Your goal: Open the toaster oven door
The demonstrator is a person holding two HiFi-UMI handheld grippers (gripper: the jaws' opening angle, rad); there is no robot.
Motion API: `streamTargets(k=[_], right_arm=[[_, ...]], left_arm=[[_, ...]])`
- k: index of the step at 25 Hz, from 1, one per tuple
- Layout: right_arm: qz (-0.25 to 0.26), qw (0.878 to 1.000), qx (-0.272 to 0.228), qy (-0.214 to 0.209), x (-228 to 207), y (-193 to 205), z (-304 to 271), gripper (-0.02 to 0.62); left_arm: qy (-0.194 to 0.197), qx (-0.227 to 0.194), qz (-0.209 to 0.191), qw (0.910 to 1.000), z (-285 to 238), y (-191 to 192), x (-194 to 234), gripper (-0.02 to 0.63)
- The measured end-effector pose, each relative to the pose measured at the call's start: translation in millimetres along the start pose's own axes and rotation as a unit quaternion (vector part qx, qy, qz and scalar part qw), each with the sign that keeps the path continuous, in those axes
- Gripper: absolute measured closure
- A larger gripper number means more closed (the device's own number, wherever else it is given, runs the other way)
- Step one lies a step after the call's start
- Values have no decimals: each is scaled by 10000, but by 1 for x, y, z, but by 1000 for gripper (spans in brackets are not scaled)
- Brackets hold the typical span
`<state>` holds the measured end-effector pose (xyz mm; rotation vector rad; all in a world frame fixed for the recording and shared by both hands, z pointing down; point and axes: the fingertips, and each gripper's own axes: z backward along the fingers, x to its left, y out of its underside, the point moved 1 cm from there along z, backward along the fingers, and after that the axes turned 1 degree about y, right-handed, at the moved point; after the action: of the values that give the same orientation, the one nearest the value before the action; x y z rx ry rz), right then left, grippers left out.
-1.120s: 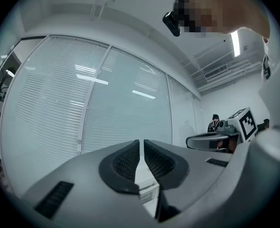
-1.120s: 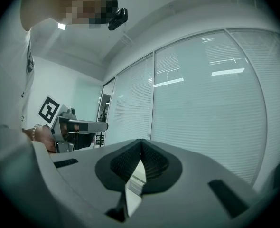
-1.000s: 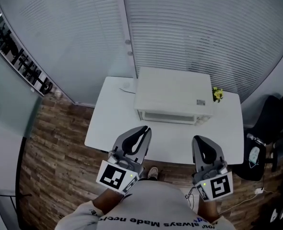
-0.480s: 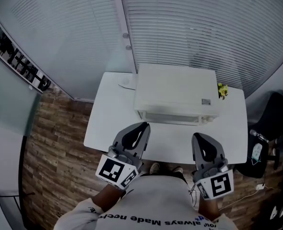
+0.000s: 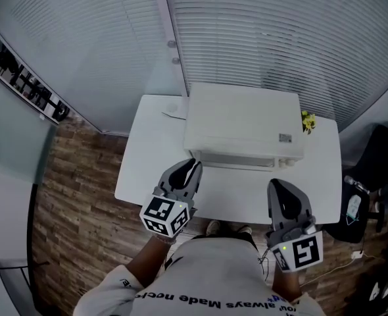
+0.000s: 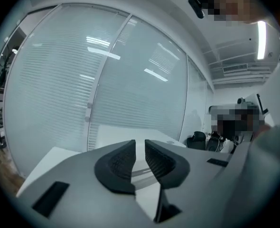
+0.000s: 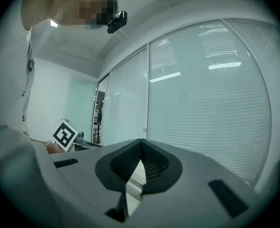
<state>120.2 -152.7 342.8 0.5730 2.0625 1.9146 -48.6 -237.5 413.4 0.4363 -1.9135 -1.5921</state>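
The white toaster oven (image 5: 243,120) sat on the white table (image 5: 145,157), pushed toward the 12 o'clock edge by the blinds (image 5: 279,31), door (image 5: 240,158) shut and facing 6 o'clock. The left gripper (image 5: 192,168) was at about 7 o'clock from the oven, tip near its front left corner. Its fingers (image 6: 118,163) had just been opening and stood a little apart with nothing between them. The right gripper (image 5: 277,187) hung at 5 o'clock over the table's near edge, fingers closed tip to tip and empty. A small yellow thing (image 5: 307,120) sat at the oven's 3 o'clock side.
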Motion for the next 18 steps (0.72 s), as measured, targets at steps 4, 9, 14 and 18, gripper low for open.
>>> streamTargets(k=[4,9,14,18], right_arm=[[-35,10000,24,-5,1,4,-2,588],[-51,10000,19,30,-2,6,-5,588],[-70,9999,71,38,-2,9,-7,588],[-49,10000,36,64,-5,7,-8,588]], left_arm=[[-39,346,218,9992,-14,29,16,479],[-287,567,404,9972,-31,52,38,479],[-440,846,435,9945,-45,71,52,479],[-490,951,509,9930,-51,78,56,479]])
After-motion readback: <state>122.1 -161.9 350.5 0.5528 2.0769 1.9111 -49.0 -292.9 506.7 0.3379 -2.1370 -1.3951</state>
